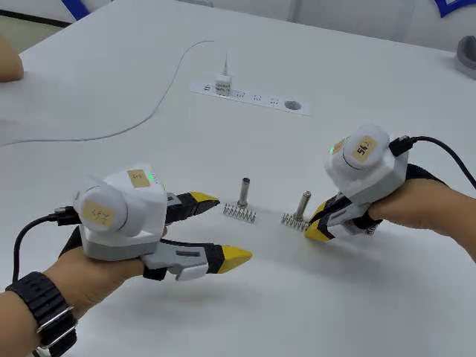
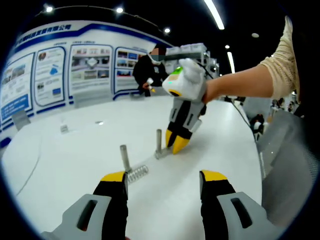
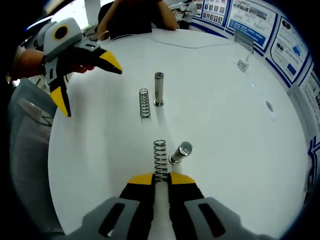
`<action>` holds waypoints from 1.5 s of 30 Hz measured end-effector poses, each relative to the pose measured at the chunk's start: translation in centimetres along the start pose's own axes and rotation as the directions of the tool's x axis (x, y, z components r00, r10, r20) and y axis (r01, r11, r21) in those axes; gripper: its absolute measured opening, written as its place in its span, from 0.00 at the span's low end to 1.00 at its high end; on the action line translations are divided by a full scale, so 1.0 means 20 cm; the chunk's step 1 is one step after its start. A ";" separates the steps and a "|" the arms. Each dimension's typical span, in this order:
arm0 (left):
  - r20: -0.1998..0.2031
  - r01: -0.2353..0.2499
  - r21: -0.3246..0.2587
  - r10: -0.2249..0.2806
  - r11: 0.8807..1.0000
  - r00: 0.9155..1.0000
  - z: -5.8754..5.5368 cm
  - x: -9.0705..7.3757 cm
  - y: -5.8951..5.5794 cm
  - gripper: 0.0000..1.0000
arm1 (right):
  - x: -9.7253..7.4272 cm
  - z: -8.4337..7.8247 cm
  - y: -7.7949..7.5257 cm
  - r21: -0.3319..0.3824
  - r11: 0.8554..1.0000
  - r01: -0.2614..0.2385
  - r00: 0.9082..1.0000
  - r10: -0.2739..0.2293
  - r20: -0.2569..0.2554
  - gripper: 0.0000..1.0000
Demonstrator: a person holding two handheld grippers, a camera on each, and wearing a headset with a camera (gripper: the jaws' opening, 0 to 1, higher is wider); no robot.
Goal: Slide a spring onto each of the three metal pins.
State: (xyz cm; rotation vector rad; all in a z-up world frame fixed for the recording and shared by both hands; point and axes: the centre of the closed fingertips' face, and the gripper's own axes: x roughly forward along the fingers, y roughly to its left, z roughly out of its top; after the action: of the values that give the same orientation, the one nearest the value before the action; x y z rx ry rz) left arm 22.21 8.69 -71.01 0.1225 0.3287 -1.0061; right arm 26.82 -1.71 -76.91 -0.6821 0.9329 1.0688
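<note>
Two metal pins stand upright on the white table: one [image 1: 243, 192] toward the left, one [image 1: 303, 204] toward the right. A spring [image 1: 239, 213] lies flat beside the left pin. Another spring [image 1: 293, 221] lies by the right pin, and my right gripper [image 1: 315, 231] is shut on its end. In the right gripper view that spring [image 3: 160, 159] runs out from the closed tips of the right gripper [image 3: 161, 179], next to the near pin [image 3: 180, 152]. My left gripper [image 1: 223, 228] is open and holds nothing, a little short of the left spring [image 2: 137, 173] and pin [image 2: 124, 157].
A white power strip [image 1: 249, 97] with a plug and a thin cable [image 1: 149, 119] lies at the back of the table [image 1: 297, 297]. A person [image 2: 150, 70] stands beyond the table's far side. A grey mesh chair [image 3: 30, 150] is by the table edge.
</note>
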 end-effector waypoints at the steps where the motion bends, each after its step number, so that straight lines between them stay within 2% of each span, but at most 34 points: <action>1: 0.000 0.002 0.000 -0.002 1.000 1.000 0.00 0.00 0.00 0.58 | 0.00 0.00 0.01 -0.002 1.000 -0.001 1.000 0.001 0.001 0.11; 14: -0.012 0.043 0.019 -0.042 0.999 0.999 0.00 0.06 -0.06 0.56 | -0.10 0.05 0.15 -0.095 0.995 -0.037 0.999 0.038 0.010 0.11; 24: -0.010 0.085 0.049 -0.084 0.995 0.996 0.03 0.10 -0.12 0.52 | -0.17 0.12 0.27 -0.195 0.979 -0.063 0.998 0.067 0.016 0.11; 32: -0.007 0.114 0.072 -0.114 0.991 0.993 0.04 0.11 -0.15 0.44 | -0.19 0.19 0.34 -0.276 0.958 -0.084 0.995 0.094 0.023 0.12; 37: -0.004 0.137 0.078 -0.137 0.987 0.991 0.05 0.12 -0.18 0.38 | -0.20 0.21 0.38 -0.319 0.942 -0.108 0.993 0.119 0.015 0.12; 45: -0.002 0.166 0.132 -0.168 0.977 0.986 0.05 0.12 -0.22 0.21 | -0.20 0.21 0.40 -0.351 0.929 -0.119 0.991 0.131 0.009 0.12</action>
State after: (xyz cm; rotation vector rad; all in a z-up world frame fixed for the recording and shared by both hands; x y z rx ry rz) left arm 19.83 4.07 -70.67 0.2124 0.2669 -1.1949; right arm 19.92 2.95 -71.63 -0.9038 0.7720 1.3749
